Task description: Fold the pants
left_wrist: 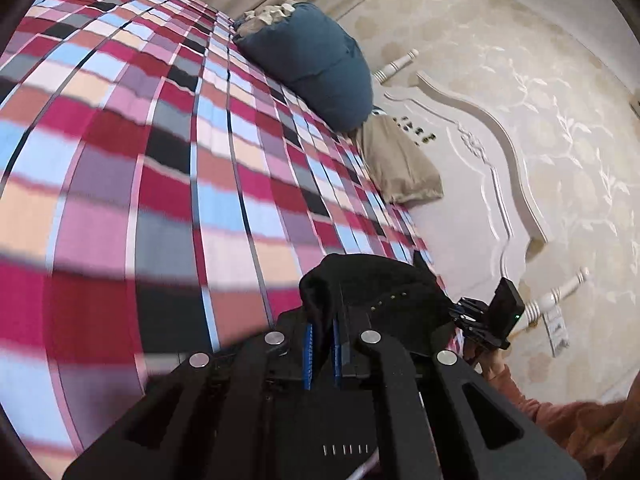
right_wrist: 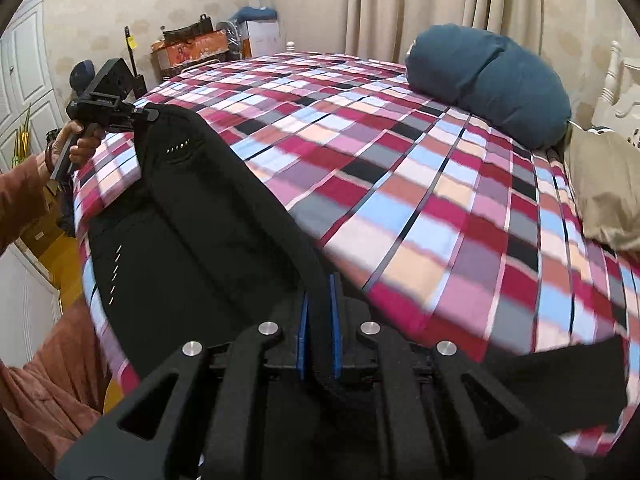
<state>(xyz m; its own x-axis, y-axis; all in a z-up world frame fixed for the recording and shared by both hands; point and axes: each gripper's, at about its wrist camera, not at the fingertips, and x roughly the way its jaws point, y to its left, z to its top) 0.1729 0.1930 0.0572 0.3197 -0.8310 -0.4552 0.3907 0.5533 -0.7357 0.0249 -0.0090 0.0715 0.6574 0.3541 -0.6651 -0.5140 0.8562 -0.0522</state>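
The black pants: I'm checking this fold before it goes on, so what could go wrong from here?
1. Each claw, left and right, pinches only a narrow bit of the black pants; the cloth may slip out.
2. The pants lie near the edge of the checked bedspread, so slack fabric could slide off.
3. A loose black end trails behind and may fold in crooked.

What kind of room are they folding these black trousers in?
Almost certainly a bedroom in a home. A bed with a checked bedspread fills the view, a blue pillow lies by a carved white headboard, and beige curtains hang behind.
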